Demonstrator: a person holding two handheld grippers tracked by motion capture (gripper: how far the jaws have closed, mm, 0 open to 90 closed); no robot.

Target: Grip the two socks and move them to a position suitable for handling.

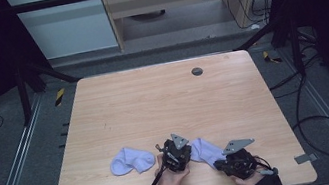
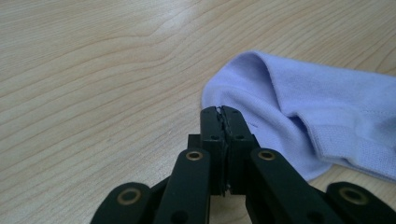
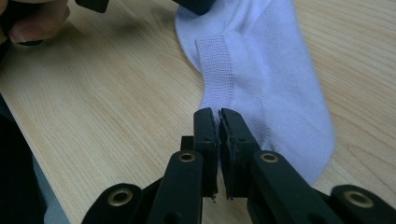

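Two soft, pale purple socks lie apart on the light wooden bench (image 1: 164, 102) near its 6 o'clock edge. One sock (image 1: 132, 159) sits at about 7 o'clock, alone. The other sock (image 1: 205, 150) lies between the left tongs (image 1: 175, 155) and the right tongs (image 1: 237, 160). Both tongs are pinched tight with nothing in them, their tips just beside this sock. I think no pairing or folding has begun. Nothing blocks the way; a small round grey plug (image 1: 197, 71) sits far off at 12 o'clock.

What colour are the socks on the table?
Pale lilac, a light purple-blue; the sock shows best in the right gripper view.
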